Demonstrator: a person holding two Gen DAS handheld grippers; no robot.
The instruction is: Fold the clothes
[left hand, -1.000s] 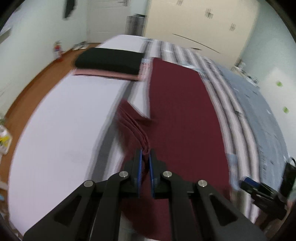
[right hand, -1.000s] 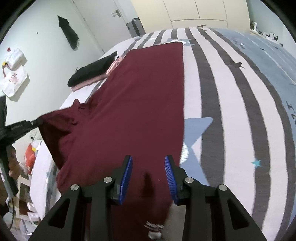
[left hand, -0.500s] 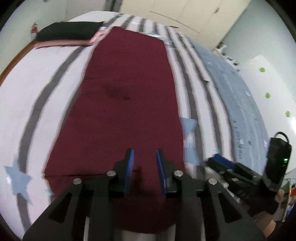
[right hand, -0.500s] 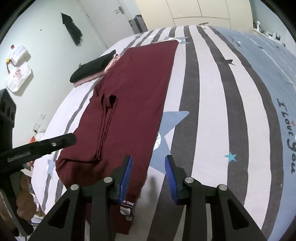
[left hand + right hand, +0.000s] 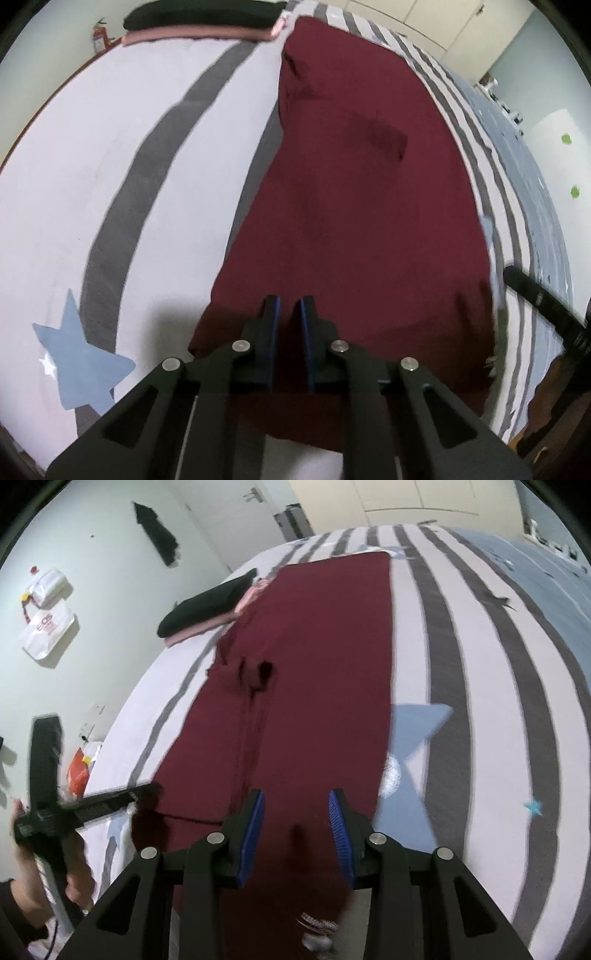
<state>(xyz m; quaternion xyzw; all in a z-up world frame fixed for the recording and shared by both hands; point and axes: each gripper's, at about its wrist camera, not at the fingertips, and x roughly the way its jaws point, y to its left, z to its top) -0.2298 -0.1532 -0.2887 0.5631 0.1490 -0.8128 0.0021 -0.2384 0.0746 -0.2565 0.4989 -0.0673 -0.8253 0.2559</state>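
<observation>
- Two grippers hang over the near end of a maroon garment point(image 5: 354, 206) lying lengthwise on the striped bed point(image 5: 480, 672).
- Left gripper point(image 5: 289, 312): jaws just closing, nearly together, nothing visibly pinched.
- Right gripper point(image 5: 296, 808): jaws apart, empty.

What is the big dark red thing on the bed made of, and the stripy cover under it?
The dark red garment looks like soft matte knit cloth: it creases and lies limp, with no shine. The stripy cover looks like smooth printed woven fabric, maybe cotton; its stripes and stars look flat. The exact fibre cannot be told.
</observation>
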